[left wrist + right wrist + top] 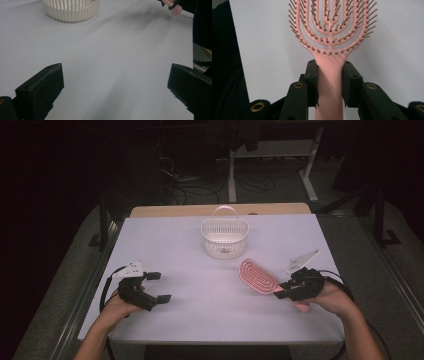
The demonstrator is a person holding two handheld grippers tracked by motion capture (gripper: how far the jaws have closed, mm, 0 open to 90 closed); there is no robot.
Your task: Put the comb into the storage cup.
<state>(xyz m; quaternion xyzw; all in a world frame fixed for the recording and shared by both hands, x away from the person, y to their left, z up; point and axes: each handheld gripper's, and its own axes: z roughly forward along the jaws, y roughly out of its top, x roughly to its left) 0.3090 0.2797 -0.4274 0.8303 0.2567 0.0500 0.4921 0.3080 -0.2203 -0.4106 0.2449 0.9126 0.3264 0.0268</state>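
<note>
Pink hairbrush (332, 30) sits clenched by its handle in the right gripper (329, 75); lift it level and clear the basket (224, 239) rim. Left gripper (155, 286) fingers are released.

The pink hairbrush (332, 32) runs off the right gripper view's top edge, its handle end hidden between the jaws.

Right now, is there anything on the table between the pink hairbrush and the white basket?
Nothing visible. The right gripper is shut on the hairbrush handle, and the stretch of table up to the basket is bare.
</note>
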